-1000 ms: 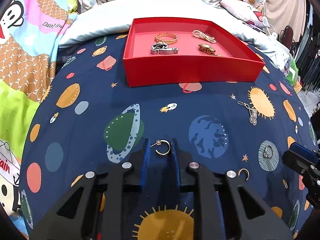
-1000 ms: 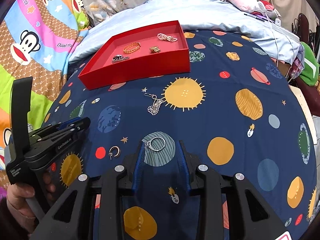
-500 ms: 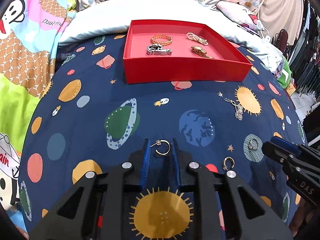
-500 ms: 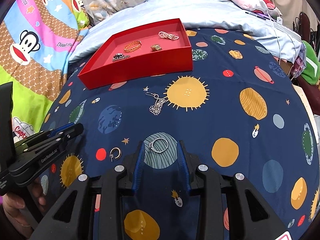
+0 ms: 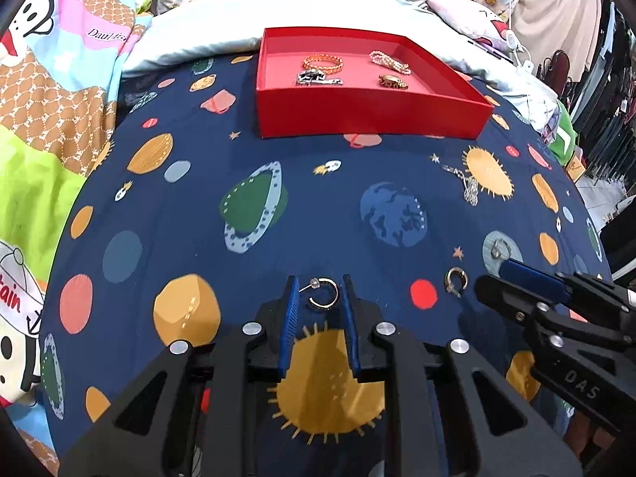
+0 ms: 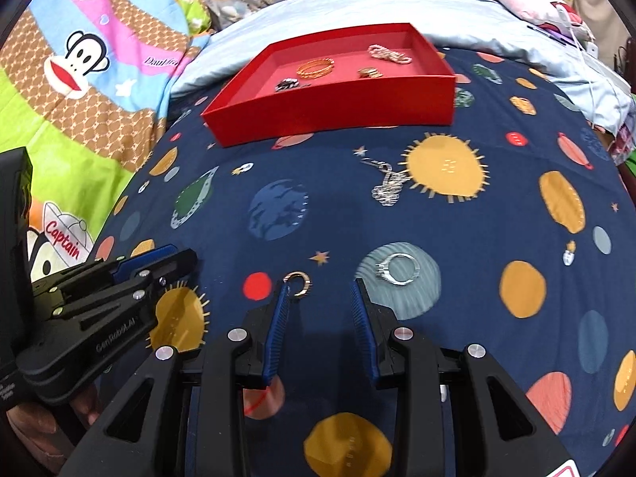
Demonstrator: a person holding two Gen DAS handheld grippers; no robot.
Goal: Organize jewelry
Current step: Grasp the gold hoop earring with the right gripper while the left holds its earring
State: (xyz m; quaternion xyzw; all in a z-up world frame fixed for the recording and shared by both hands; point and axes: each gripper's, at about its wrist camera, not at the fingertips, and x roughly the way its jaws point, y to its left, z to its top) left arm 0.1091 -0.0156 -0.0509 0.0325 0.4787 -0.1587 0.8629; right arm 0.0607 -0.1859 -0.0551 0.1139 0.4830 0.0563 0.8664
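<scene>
- the left gripper is keeping its fingers narrow around a silver hoop earring, seemingly pinching it above the planet-print bedspread.
- the right gripper is holding its fingers wide, a gold hoop earring lying at the left fingertip and a silver ring just beyond the right one.
- the red tray is sitting farther back, holding bracelets.
</scene>
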